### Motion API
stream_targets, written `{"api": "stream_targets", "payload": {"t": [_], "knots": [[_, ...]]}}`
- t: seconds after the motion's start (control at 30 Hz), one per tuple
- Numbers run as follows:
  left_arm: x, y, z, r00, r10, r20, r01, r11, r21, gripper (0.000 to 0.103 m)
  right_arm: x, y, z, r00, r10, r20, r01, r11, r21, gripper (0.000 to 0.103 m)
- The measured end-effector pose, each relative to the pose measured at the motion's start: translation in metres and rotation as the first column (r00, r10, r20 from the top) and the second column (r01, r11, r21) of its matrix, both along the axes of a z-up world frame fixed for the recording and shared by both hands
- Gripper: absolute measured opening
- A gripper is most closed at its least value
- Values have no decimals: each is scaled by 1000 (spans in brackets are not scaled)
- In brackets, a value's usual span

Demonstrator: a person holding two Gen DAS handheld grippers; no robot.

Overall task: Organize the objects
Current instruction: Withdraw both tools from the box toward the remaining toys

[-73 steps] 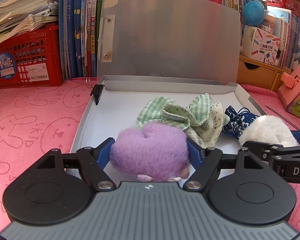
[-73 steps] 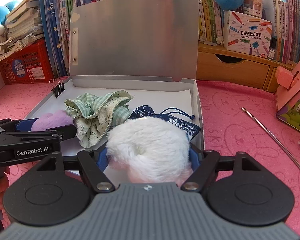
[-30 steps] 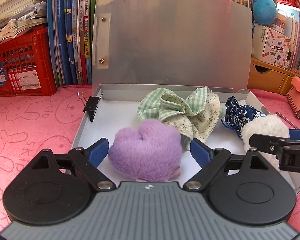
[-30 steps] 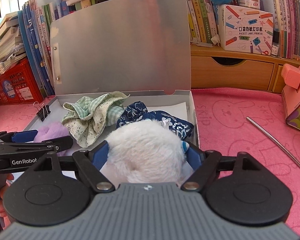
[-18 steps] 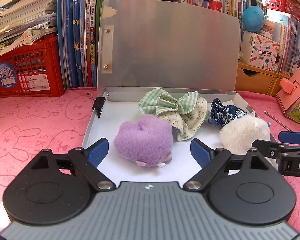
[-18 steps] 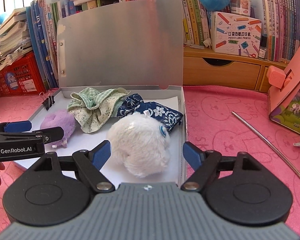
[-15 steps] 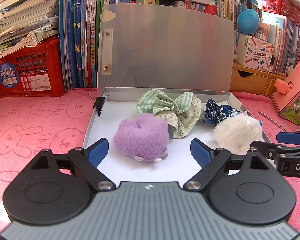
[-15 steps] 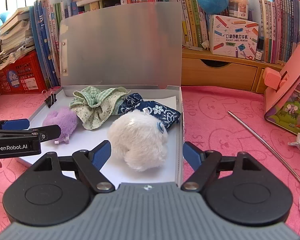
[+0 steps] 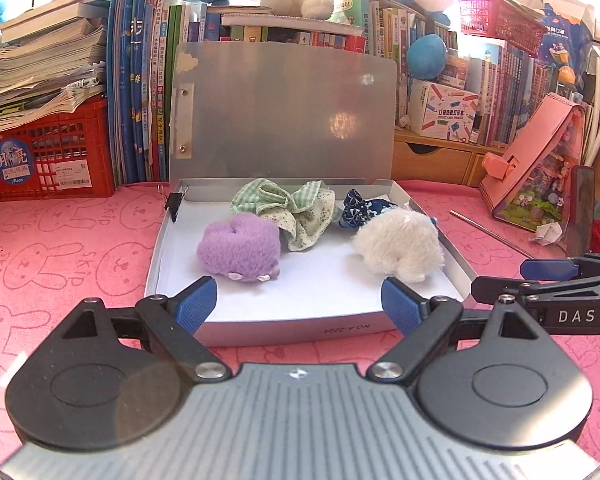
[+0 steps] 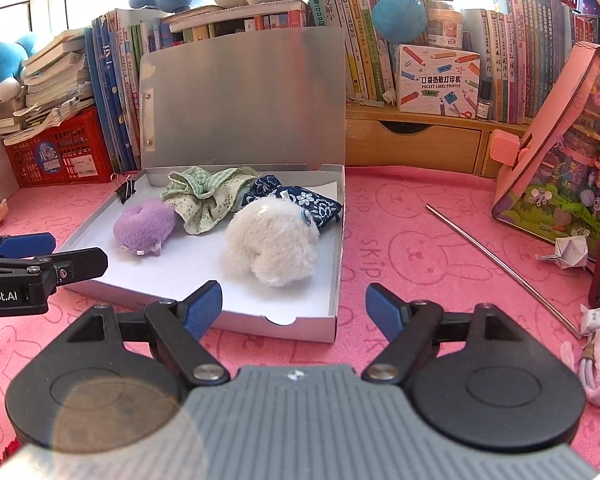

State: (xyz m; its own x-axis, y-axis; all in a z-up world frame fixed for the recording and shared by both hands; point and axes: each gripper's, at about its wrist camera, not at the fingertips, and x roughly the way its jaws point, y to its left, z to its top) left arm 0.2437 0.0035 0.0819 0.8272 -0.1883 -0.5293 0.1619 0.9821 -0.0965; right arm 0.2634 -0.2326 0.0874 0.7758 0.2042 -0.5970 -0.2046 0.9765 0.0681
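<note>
Fluffy purple plush [image 9: 239, 247] and white plush [image 10: 274, 240], apparently toys, in box [image 9: 300, 330]

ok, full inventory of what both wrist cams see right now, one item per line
box: 1, grey-white, lid propped open, centre of the pink mat
purple plush: 1, purple, in box, left
white plush: 1, white, in box, right
green cloth pouch: 1, green check, in box, back middle
blue floral pouch: 1, navy and white, in box, back right, behind white plush
binder clip: 1, black, on box's left wall, at the back
metal rod: 1, silver, on mat right of box
red crate: 1, red, back left, papers stacked on top
books: many, mixed colours, along back shelf
left gripper: 1, black with blue pads, open, empty
right gripper: 1, same, open, empty
</note>
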Motion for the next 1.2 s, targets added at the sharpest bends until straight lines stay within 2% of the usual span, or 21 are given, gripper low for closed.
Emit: {"api": "stream_targets", "payload": {"t": [0.33,0.4,0.7,0.93,1.2], "knots": [[-42,-6,6,999,-39,19,39,998,-40,93,-44,-12,1,1000,10,19,-10,1000,11,87],[-50,-6,6,999,-42,23,43,998,-43,97,-52,-13,1,1000,12,24,-12,1000,10,87],[-86,-5,0,997,-66,46,69,996,-65,98,-90,-14,0,998,24,57,-25,1000,2,87],[-115,-10,-8,993,-94,76,95,995,-15,99,-114,-13,-6,997,39,64,-39,999,-1,87],[-138,-9,-20,992,-106,66,107,994,-18,99,-139,-10,-13,996,32,83,-31,999,-11,87]]}}
